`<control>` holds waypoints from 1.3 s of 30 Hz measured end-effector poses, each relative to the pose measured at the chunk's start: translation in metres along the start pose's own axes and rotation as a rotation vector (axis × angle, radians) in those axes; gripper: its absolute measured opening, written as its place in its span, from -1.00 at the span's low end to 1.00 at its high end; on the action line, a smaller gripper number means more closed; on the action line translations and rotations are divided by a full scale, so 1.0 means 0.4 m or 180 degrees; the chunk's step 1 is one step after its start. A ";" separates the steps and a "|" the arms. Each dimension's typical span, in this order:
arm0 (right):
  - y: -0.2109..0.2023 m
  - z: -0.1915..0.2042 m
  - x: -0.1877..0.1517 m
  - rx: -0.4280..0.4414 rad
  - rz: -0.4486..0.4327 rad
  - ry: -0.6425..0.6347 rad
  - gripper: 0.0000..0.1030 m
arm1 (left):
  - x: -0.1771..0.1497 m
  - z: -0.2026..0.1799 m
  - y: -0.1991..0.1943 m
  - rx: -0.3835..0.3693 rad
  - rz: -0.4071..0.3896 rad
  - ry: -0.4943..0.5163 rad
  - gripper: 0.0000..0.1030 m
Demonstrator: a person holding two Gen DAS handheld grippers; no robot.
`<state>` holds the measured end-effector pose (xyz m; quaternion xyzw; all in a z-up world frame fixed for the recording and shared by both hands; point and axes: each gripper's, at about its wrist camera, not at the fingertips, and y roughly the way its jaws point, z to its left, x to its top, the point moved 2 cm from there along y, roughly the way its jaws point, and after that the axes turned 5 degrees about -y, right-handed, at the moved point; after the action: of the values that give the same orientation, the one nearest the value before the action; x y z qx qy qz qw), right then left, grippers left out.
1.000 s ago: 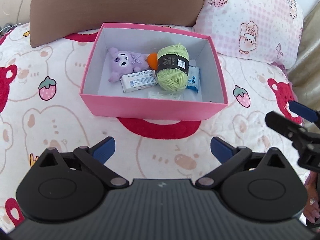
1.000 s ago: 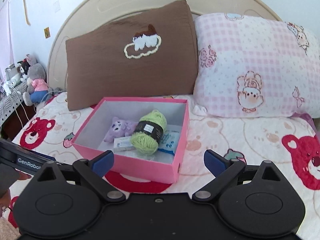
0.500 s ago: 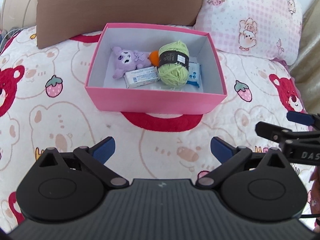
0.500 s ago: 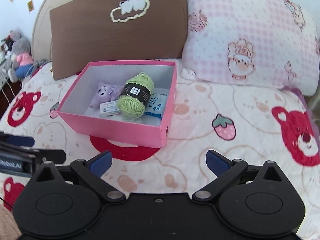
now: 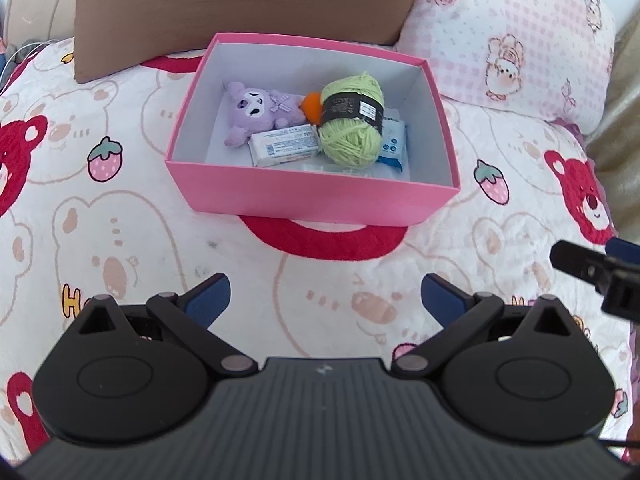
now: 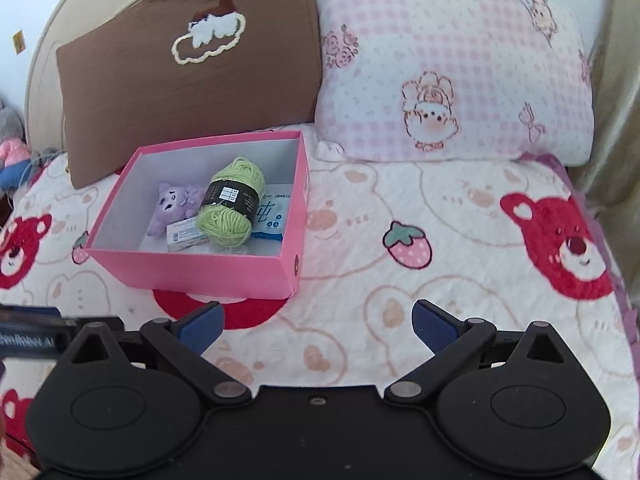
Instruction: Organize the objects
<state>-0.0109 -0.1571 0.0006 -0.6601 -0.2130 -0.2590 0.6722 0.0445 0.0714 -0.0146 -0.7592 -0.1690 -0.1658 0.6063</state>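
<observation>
A pink open box [image 5: 312, 200] [image 6: 192, 268] stands on the bed. It holds a purple plush toy [image 5: 260, 110] [image 6: 172, 206], a green yarn ball [image 5: 352, 120] [image 6: 232, 204], an orange ball [image 5: 313, 106], a white packet [image 5: 284, 146] [image 6: 186, 236] and a blue-white wipes pack [image 5: 394, 142] [image 6: 272, 214]. My left gripper [image 5: 326, 300] is open and empty, over the bedspread in front of the box. My right gripper [image 6: 316, 326] is open and empty, in front of the box's right corner. It also shows in the left wrist view [image 5: 592, 264].
A brown pillow [image 6: 188, 80] and a pink checked pillow [image 6: 452, 68] lean against the headboard behind the box. The bedspread [image 6: 440, 280] has bear and strawberry prints. Plush toys [image 6: 10, 148] sit at the far left edge.
Both grippers have drawn back and tilted a little, so the box sits slightly farther away in view. Both stay open and empty. The box contents have not moved.
</observation>
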 end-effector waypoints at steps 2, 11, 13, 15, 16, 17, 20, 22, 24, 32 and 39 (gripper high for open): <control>0.001 -0.006 0.001 0.0050 0.0045 0.0049 0.97 | -0.004 -0.007 -0.002 -0.0047 0.0023 0.0029 1.00; -0.012 -0.004 -0.005 0.0074 0.0098 -0.0022 0.97 | -0.008 -0.029 -0.011 0.0060 0.0014 0.0109 1.00; -0.012 -0.011 -0.005 0.0028 0.0104 -0.0009 0.97 | -0.007 -0.027 -0.009 0.0096 0.0041 0.0112 1.00; -0.012 -0.020 -0.002 -0.0012 0.0107 0.0018 0.97 | -0.008 -0.026 -0.010 0.0185 0.0030 0.0133 1.00; -0.012 -0.024 -0.002 -0.0016 0.0110 0.0031 0.97 | -0.009 -0.024 -0.012 0.0230 0.0018 0.0145 1.00; -0.012 -0.027 -0.002 -0.0015 0.0116 0.0030 0.97 | -0.009 -0.023 -0.014 0.0258 0.0006 0.0155 1.00; -0.009 -0.027 -0.006 -0.0094 0.0135 -0.0019 0.97 | -0.013 -0.019 -0.019 0.0280 -0.0012 0.0178 1.00; -0.005 -0.031 -0.010 -0.0118 0.0170 -0.0014 0.97 | -0.014 -0.017 -0.019 0.0295 0.0004 0.0168 1.00; 0.002 -0.037 -0.014 -0.0119 0.0225 0.0006 0.97 | -0.016 -0.015 -0.017 0.0318 0.0029 0.0158 1.00; -0.003 -0.031 -0.014 -0.0114 0.0193 -0.0043 0.97 | -0.022 -0.018 -0.008 0.0313 0.0098 0.0146 1.00; 0.000 -0.029 -0.016 -0.0151 0.0236 -0.0089 0.97 | -0.027 -0.017 -0.001 0.0224 0.0173 0.0104 1.00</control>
<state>-0.0165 -0.1683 -0.0040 -0.6868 -0.1915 -0.2296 0.6625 0.0346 0.0643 -0.0178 -0.7389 -0.1442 -0.1556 0.6396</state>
